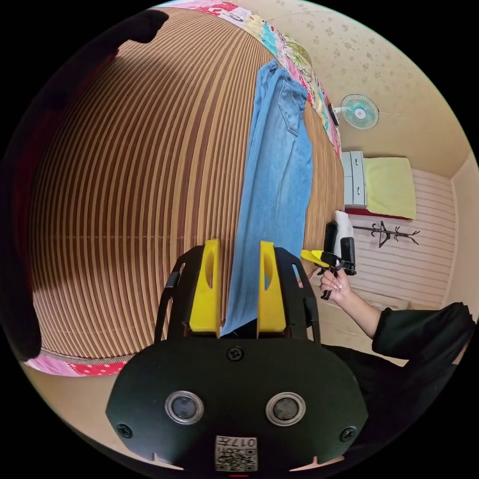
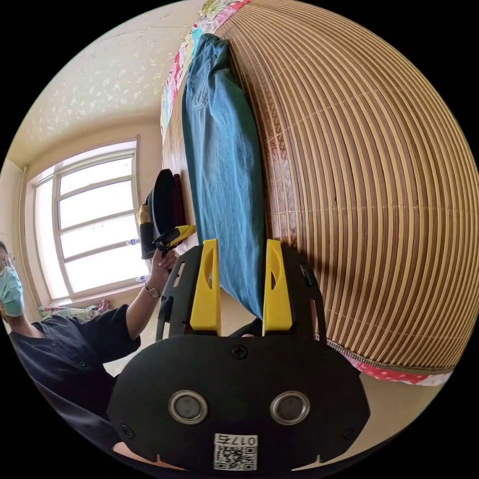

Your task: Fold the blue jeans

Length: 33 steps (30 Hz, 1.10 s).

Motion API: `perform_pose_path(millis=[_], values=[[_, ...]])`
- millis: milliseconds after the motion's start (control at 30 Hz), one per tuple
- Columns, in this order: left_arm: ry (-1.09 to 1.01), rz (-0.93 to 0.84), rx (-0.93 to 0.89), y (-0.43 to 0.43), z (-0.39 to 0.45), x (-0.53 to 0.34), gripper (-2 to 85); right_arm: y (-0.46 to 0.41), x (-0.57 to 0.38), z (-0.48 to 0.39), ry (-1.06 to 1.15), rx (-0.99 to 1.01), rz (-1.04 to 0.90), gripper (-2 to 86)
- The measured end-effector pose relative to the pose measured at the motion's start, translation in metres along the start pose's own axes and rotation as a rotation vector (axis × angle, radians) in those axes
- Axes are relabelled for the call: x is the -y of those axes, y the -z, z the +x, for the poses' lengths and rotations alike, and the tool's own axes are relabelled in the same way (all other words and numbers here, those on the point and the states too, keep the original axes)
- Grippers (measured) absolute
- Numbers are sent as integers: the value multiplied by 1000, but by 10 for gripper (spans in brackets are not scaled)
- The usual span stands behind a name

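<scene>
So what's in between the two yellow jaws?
In the left gripper view, the hem end of the blue jeans runs between the left gripper's jaws. The right gripper view shows the same for the right gripper.

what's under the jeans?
The blue jeans lie on a brown striped bamboo mat over the bed; a patchwork quilt shows past the mat's edge. Whatever lies directly beneath the denim is covered.

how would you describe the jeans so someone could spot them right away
Find the wide brown striped mat that covers the bed. The blue jeans lie on it as one long narrow strip near its edge, with the leg end between the open jaws of the left hand-held gripper. They are the plain blue denim on the striped surface.
</scene>
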<state>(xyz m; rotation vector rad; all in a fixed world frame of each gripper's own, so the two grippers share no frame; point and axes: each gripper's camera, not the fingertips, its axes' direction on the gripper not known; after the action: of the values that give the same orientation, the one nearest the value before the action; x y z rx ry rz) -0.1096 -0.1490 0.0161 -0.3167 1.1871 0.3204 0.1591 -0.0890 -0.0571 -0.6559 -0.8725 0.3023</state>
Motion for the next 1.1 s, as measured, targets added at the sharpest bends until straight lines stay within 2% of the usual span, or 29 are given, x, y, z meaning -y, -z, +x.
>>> perform_pose_path(millis=[267,500,633,900,1100], values=[[2,-31,-90,-29,-21,-37,83,9,-30,6,7,95,-4,128],[-27,-107,-209,-49,-49,11,43,9,-1,-5,40,172,-18,134],[-85,-171,-173,-61,-37,34,45,1,3,-26,76,114,-80,133],[-108,-216,-199,-86,-42,36,4,-12,4,-27,44,174,-100,56],[-148,-201,-460,-63,-64,2,-4,17,-29,-38,127,391,-135,31]])
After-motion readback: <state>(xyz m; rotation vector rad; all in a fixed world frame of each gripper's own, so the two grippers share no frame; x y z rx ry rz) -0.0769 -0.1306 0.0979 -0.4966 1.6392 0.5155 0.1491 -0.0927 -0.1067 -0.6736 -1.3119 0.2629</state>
